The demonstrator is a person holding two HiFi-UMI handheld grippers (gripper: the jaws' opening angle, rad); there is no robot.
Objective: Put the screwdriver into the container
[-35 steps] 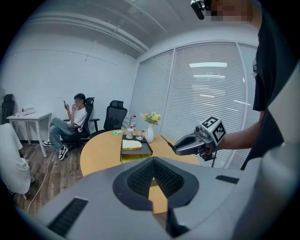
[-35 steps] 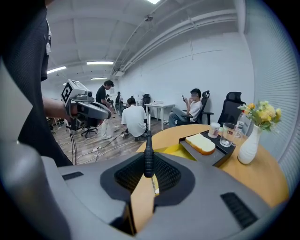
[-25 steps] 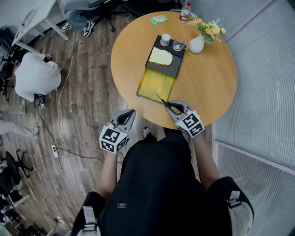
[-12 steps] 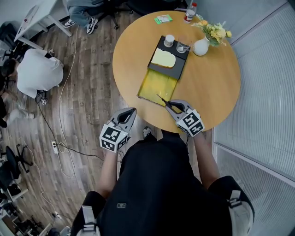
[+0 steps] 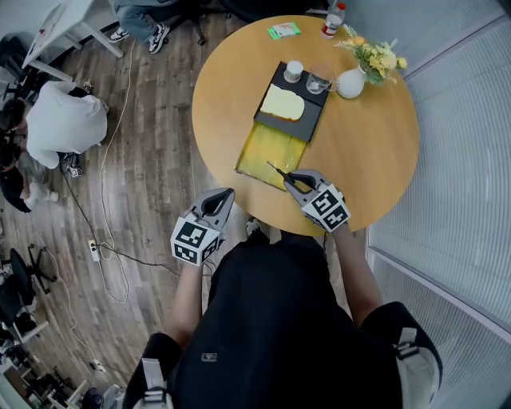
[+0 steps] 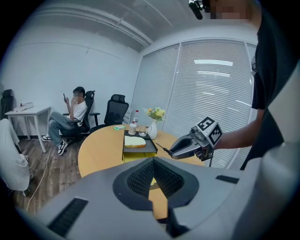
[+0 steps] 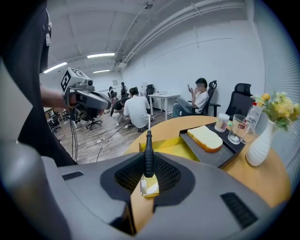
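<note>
My right gripper is shut on the black handle of a screwdriver. Its thin shaft points forward, with the tip over the near right edge of the yellow container. In the right gripper view the screwdriver stands up between the pads, and the yellow container lies just beyond it. My left gripper hangs off the table's left side over the floor, jaws together with nothing in them. From the left gripper view the right gripper shows above the table.
A black tray with a slice of bread, a cup and a glass adjoins the container's far end. A white vase of flowers and a bottle stand further back. People, chairs and cables fill the floor at left.
My right gripper with the screwdriver has edged slightly forward toward the container. The left gripper has stayed where it was.
</note>
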